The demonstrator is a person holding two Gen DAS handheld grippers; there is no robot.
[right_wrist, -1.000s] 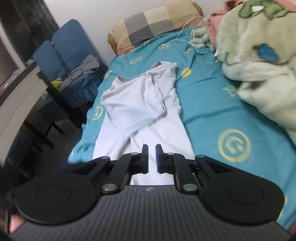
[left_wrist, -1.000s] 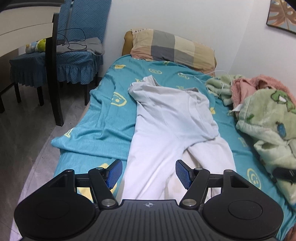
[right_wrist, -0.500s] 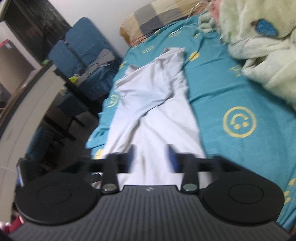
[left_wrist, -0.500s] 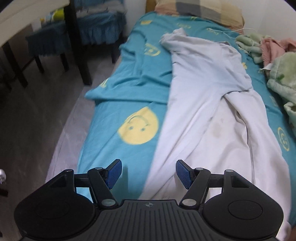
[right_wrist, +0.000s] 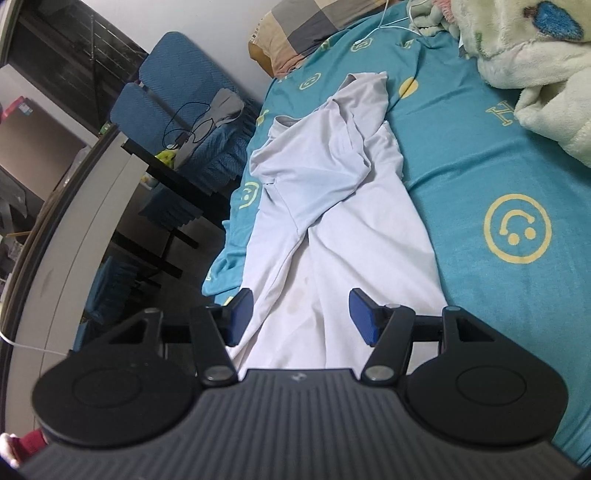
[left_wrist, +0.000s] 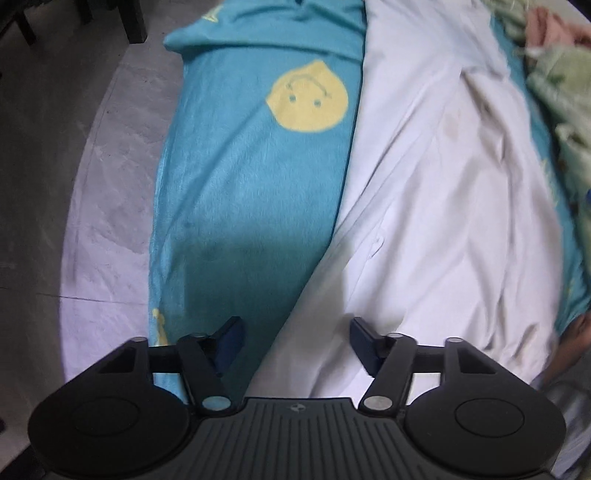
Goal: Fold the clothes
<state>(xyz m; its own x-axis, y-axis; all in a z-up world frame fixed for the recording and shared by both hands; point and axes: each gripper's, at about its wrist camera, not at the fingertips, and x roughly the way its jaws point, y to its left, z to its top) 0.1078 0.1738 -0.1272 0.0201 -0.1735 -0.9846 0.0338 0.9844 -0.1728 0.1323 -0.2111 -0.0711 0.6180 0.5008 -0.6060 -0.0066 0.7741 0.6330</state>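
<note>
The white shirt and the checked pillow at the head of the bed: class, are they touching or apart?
Apart. In the right wrist view, a band of teal bedsheet shows between the far end of the white shirt and the checked pillow.

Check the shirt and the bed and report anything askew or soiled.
The white shirt lies crumpled, not flat: its top part is folded over diagonally and bunched. Faint brownish stains mark the lower cloth. The teal sheet is rucked at the bed's left edge. Nothing is torn or spilled.
</note>
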